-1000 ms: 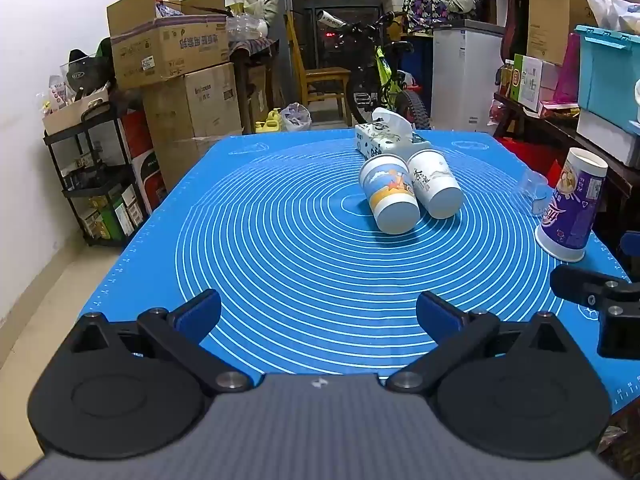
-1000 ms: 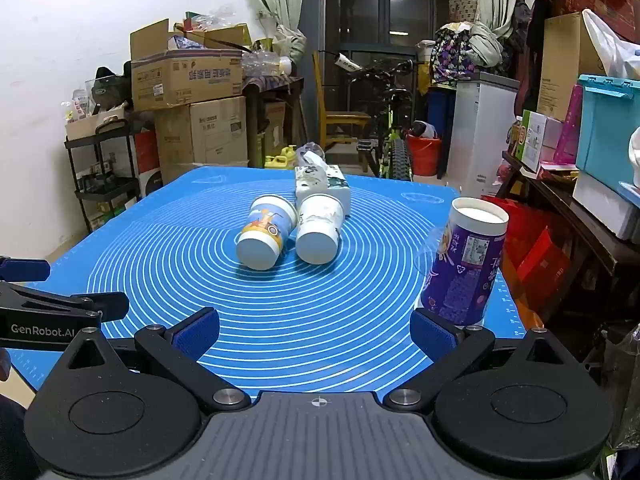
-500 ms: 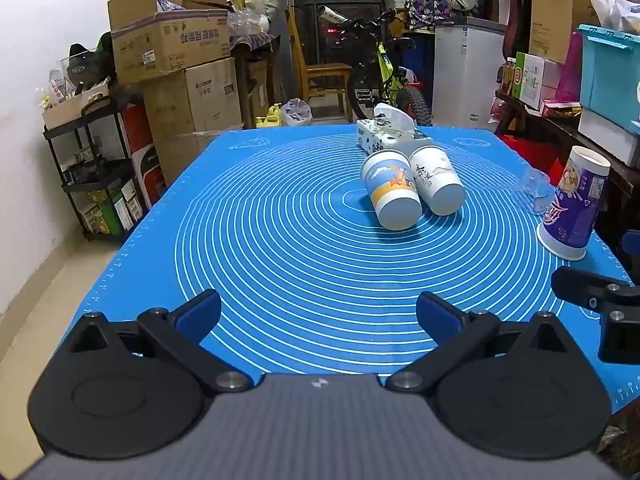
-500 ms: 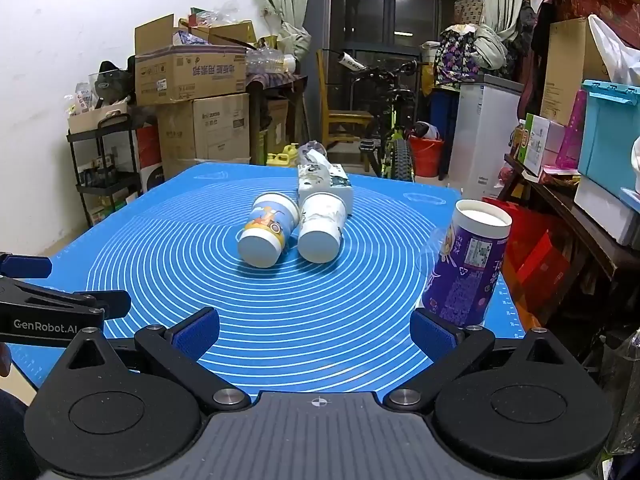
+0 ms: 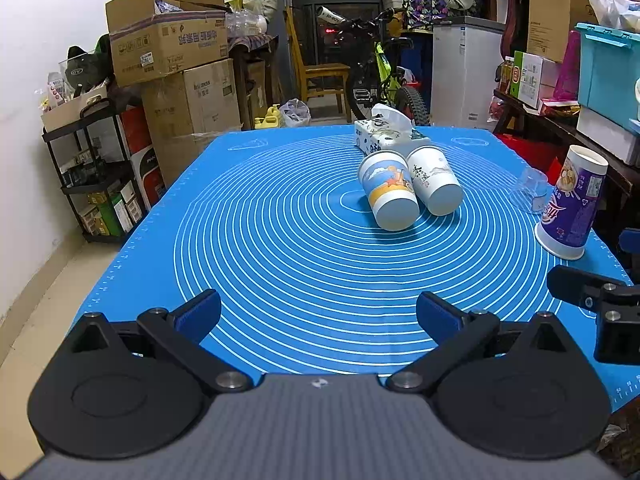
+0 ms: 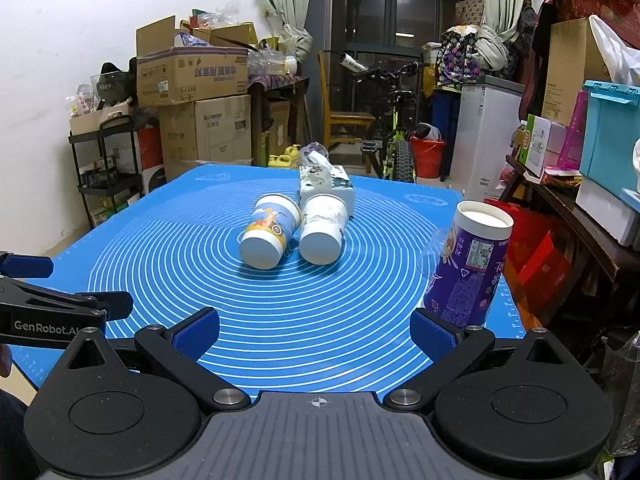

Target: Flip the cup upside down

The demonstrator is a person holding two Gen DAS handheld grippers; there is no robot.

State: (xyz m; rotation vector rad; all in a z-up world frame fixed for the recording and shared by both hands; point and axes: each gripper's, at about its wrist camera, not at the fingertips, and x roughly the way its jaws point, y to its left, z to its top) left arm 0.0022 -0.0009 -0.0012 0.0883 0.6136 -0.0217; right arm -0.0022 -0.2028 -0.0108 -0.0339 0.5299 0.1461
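A purple paper cup (image 5: 570,204) stands rim-down at the right edge of the blue mat (image 5: 280,248); it also shows in the right wrist view (image 6: 470,268), just beyond my right finger. Two paper cups lie on their sides mid-mat, bases toward me: one with a blue and orange print (image 5: 390,196) (image 6: 270,232) and a white one (image 5: 434,186) (image 6: 323,228). My left gripper (image 5: 318,312) is open and empty above the mat's near edge. My right gripper (image 6: 314,334) is open and empty, near the purple cup.
A tissue box (image 5: 386,134) sits behind the lying cups. A clear plastic cup (image 5: 530,190) stands left of the purple cup. Cardboard boxes (image 5: 168,48), a shelf rack, a bicycle (image 5: 380,76) and storage bins surround the table.
Both views have shifted slightly, as if the grippers rose or drew back a little. The cups have not moved and both grippers stay open.
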